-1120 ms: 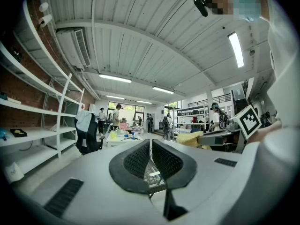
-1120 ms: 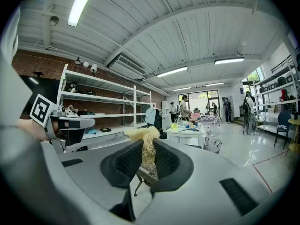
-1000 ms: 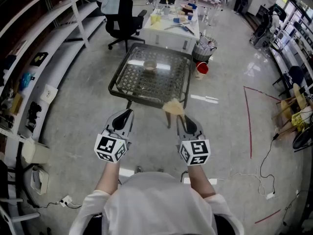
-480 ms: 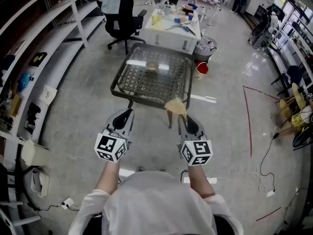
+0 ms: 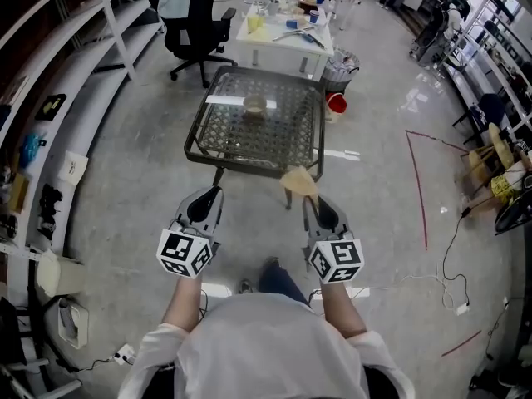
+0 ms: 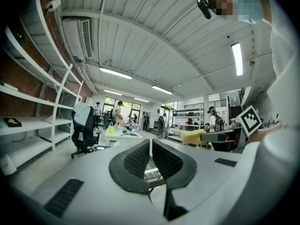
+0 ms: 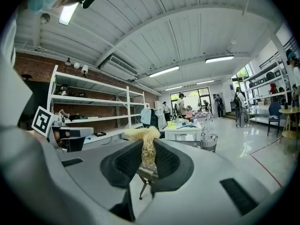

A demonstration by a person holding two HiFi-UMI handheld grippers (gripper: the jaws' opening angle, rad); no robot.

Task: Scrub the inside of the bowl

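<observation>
You stand on a pale concrete floor in a wide workshop, with white shelving (image 5: 58, 90) running along your 9 o'clock side and a red tape line (image 5: 418, 198) on the floor at your 2 o'clock. Straight ahead at 12 o'clock is a low glass-topped table (image 5: 199, 152) with a woven mesh under the glass. Beyond it stand a cluttered white desk (image 5: 287, 48) and, at 11 o'clock, a black office chair (image 5: 196, 23). A red bucket (image 5: 336, 103) sits on the floor just off the table's 1 o'clock corner.

The bowl (image 5: 254, 105) rests on the far half of the table, near the middle of its width and well apart from both of your tools. No scrubbing has started, as far as the views show. You have the tool in hand, but the bowl is untouched and out of reach. All of the task's real work is ahead: close the gap, steady the bowl, and work the scrubber round its inside.

Your forearms reach out side by side, and both tools point about level toward the table with their marker cubes facing up. Your left gripper (image 5: 209, 194) has its jaws pressed together with nothing between them, so it is free to brace the bowl. Your right gripper (image 5: 309, 202) is clamped on a pale yellow fibrous scrubber (image 5: 298, 181), whose frayed tuft sticks up above the jaws toward 12 o'clock.
</observation>
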